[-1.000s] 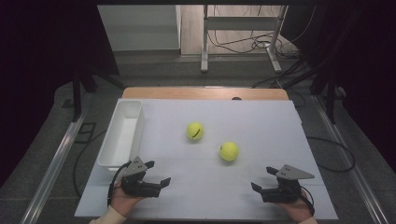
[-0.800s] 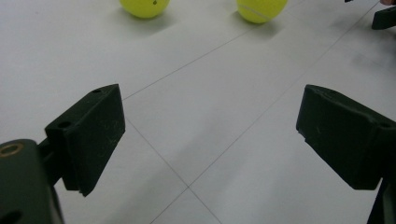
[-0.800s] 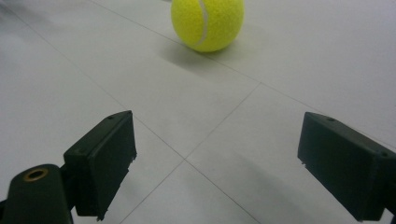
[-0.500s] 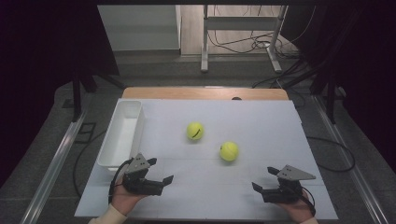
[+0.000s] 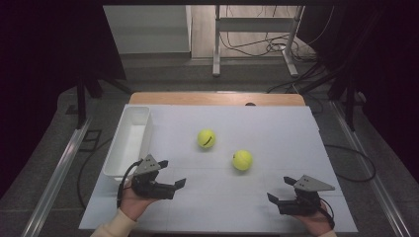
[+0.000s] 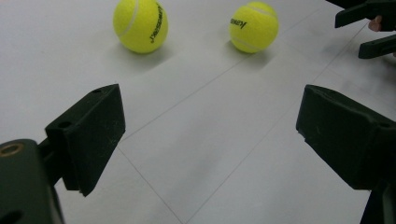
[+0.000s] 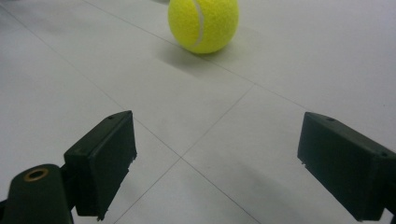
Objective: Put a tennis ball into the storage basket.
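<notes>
Two yellow tennis balls lie on the white table: one with a dark seam mark [image 5: 206,138] near the middle, the other [image 5: 242,160] to its right and nearer me. My left gripper [image 5: 171,174] stands open at the front left, aimed toward the balls and holding nothing. In the left gripper view, both balls [image 6: 140,25] [image 6: 253,27] lie well ahead of the open gripper [image 6: 210,135]. My right gripper [image 5: 280,189] stands open at the front right, empty. Its own view has the nearer ball [image 7: 203,23] ahead of the spread gripper [image 7: 210,158].
A white rectangular bin [image 5: 129,140] stands along the table's left side, just beyond my left hand. The other gripper [image 6: 369,23] is in the top right corner of the left gripper view. Dark floor, cables and a metal stand lie beyond the table.
My left gripper has edged slightly forward over the table, staying open. The right gripper and both balls have hardly moved.
</notes>
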`<state>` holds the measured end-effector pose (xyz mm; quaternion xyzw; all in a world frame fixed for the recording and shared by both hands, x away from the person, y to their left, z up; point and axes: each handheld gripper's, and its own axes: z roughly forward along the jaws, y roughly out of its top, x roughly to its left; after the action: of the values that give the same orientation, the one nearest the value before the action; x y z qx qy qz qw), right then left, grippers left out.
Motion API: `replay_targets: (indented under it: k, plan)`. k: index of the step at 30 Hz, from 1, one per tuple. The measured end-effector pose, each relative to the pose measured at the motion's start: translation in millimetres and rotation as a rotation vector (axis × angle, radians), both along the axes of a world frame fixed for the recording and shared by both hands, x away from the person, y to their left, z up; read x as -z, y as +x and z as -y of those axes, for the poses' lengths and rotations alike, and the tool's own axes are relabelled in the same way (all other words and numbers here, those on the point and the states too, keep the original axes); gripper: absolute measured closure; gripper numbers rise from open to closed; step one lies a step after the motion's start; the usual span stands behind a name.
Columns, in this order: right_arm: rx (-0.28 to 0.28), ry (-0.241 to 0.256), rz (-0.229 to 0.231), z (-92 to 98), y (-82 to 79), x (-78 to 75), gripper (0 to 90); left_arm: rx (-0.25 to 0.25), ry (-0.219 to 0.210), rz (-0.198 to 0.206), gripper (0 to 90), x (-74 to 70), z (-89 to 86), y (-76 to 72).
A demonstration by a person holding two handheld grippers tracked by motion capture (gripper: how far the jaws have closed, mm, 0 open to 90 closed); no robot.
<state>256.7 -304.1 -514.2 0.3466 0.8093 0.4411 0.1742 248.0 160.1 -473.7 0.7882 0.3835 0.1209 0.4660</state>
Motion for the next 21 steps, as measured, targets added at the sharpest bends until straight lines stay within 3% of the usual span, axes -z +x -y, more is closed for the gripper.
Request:
replay_targets:
  k: [21]
  plan:
    - [0.007,-0.003,-0.005,0.8,1.1,1.2,12.0,0.018,-0.012,-0.011,9.0,-13.9,8.8,16.6]
